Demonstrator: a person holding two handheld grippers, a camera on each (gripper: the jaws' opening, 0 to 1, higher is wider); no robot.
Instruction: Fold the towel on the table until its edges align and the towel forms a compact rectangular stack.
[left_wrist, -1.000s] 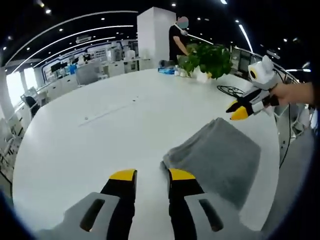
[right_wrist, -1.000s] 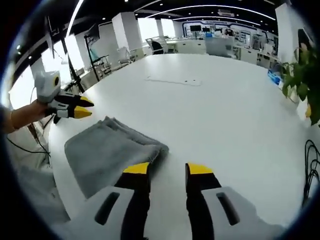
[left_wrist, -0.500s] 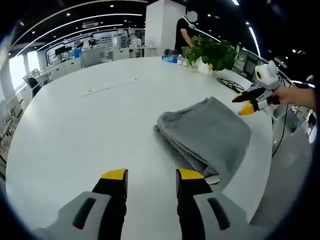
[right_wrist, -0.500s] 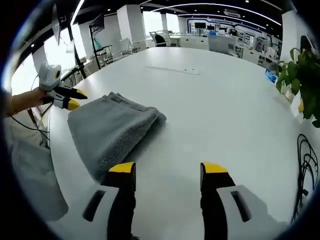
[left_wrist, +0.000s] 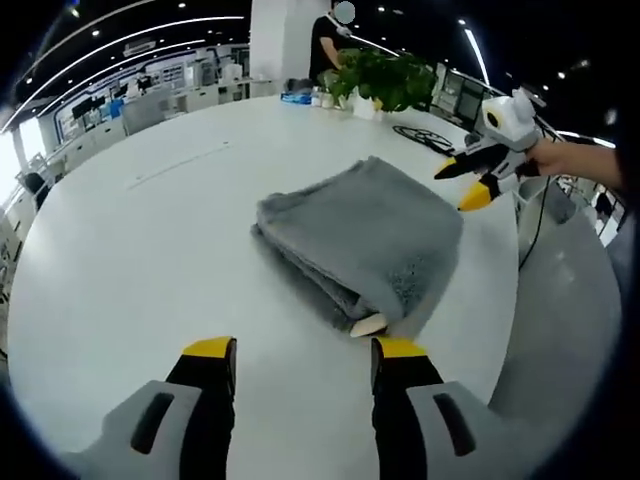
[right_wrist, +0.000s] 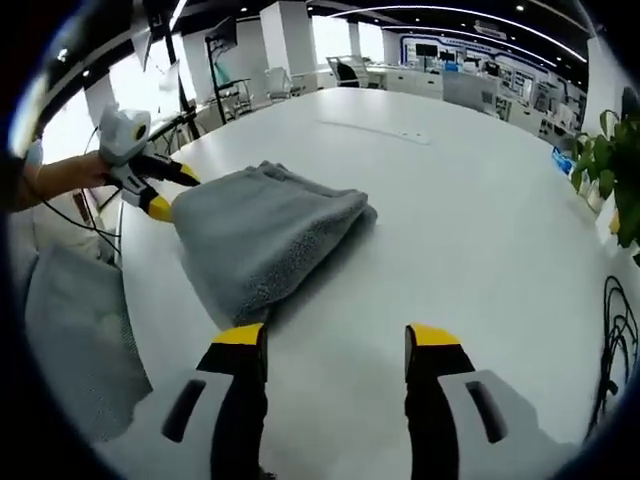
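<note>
Two claws are seen above a round white table (left_wrist: 120, 260), with a folded grey terry towel (left_wrist: 365, 235) lying on it. In the left gripper view, the towel sits at centre frame, just right of the middle, as a thick, roughly rectangular stack with a small pale tag showing at its lower edge. The left claw (left_wrist: 303, 348) rises from the bottom of that view, its yellow-tipped jaws spread apart and holding nothing, just short of the towel's near edge. The right claw (left_wrist: 468, 183) is seen at the upper right, held by a hand, its yellow tips parted and close beside the towel's far corner.

In the right gripper view, the towel (right_wrist: 265, 235) is found left of centre, and the right claw (right_wrist: 336, 338) at the bottom is released, jaws wide apart. The left claw (right_wrist: 170, 192) is seen at the left, beside the towel's edge. A green leafy plant (left_wrist: 375, 80) stands at the table's far side, top of frame.
</note>
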